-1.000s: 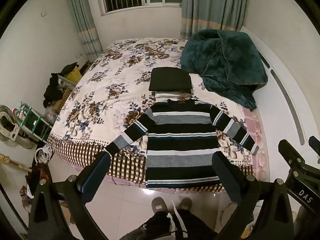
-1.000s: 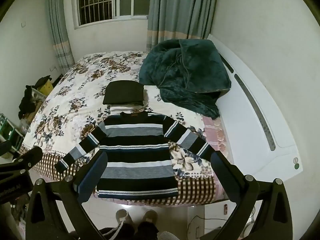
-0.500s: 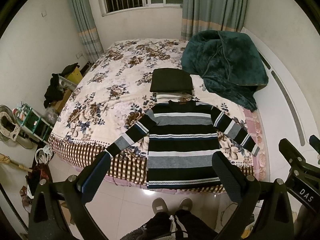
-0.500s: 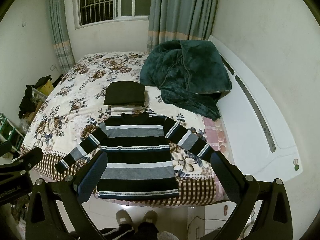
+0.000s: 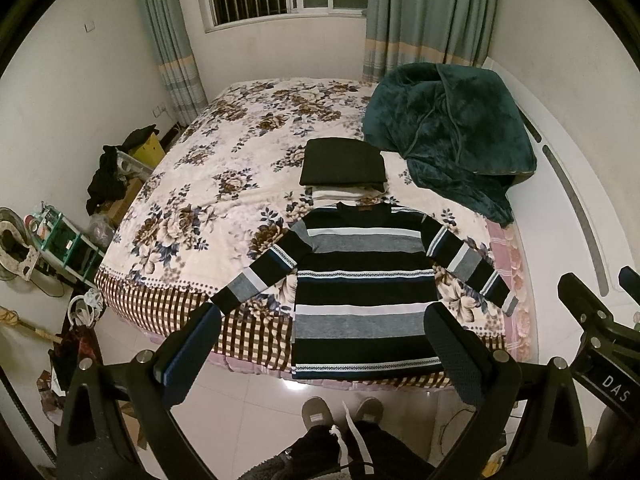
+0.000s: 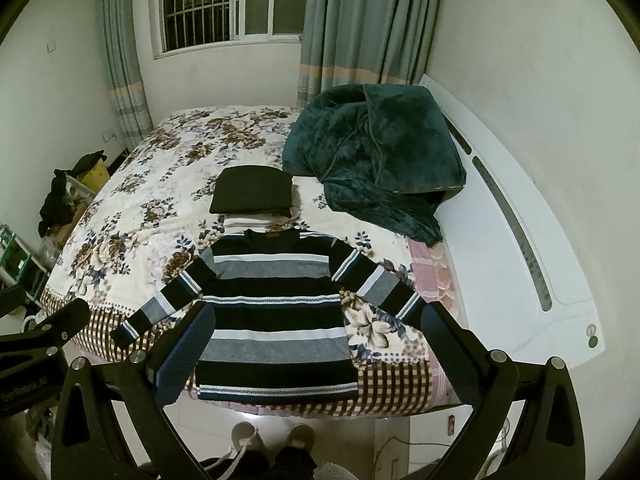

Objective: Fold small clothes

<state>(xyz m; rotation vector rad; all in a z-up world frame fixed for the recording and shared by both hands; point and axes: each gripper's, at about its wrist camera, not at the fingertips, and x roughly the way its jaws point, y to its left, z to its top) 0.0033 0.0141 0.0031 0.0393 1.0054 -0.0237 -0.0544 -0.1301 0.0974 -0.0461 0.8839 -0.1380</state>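
Floral-quilted bed (image 5: 224, 184), striped sweater (image 5: 360, 292) spread flat, folded clothes stack (image 5: 342, 162), teal blanket (image 5: 452, 128) heaped

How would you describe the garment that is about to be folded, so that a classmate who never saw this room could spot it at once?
Start at the floral bed. At its near edge lies the striped sweater, spread flat, sleeves out, its hem hanging over the edge. Unlike the plain dark folded garment behind its collar and the teal blanket, it has black, grey and white bands.

My sweater (image 5: 362, 292) is striped black, grey and white. The bedspread (image 5: 224, 184) is cream with brown and blue flowers, checked at its near edge. Far right, a blanket (image 5: 452, 136) looks dark teal.
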